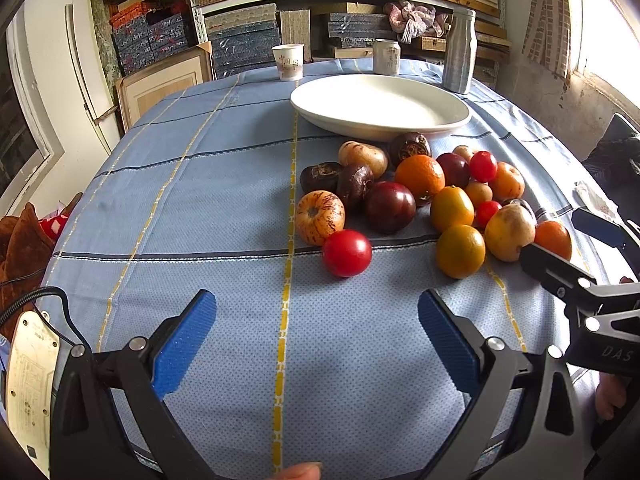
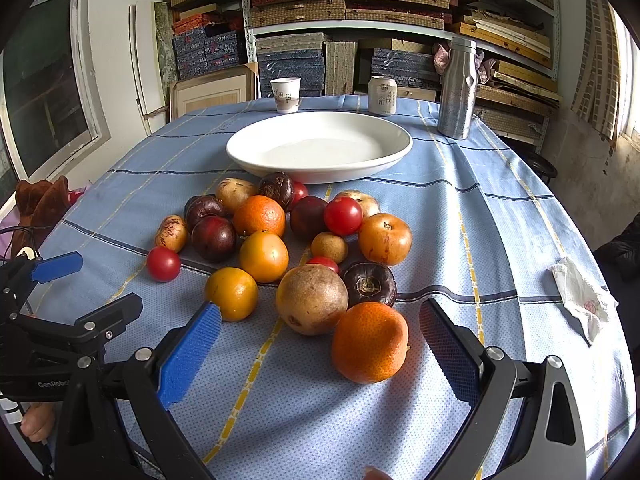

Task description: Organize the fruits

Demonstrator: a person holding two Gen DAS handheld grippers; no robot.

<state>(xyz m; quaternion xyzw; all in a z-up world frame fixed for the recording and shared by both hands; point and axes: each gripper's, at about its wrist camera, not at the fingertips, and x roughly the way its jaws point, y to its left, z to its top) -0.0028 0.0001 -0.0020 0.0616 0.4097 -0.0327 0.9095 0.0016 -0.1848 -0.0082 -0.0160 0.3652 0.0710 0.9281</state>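
- Blue-padded right gripper (image 2: pixel 320 360) stands with jaws wide apart, the nearest orange (image 2: pixel 370 342) lying just ahead between them, slightly right of centre.
- Left gripper (image 1: pixel 316 344), equally spread, holds nothing; its closest fruit, a red tomato (image 1: pixel 347 253), sits farther ahead.
- Beyond the fruit pile, the white plate (image 2: pixel 394 152) waits empty.

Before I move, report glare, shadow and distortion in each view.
Left wrist: window glare whites out the upper right; the wide white plate looks bowed by fisheye. Right wrist: the open right claw shadows the blue checked tablecloth.
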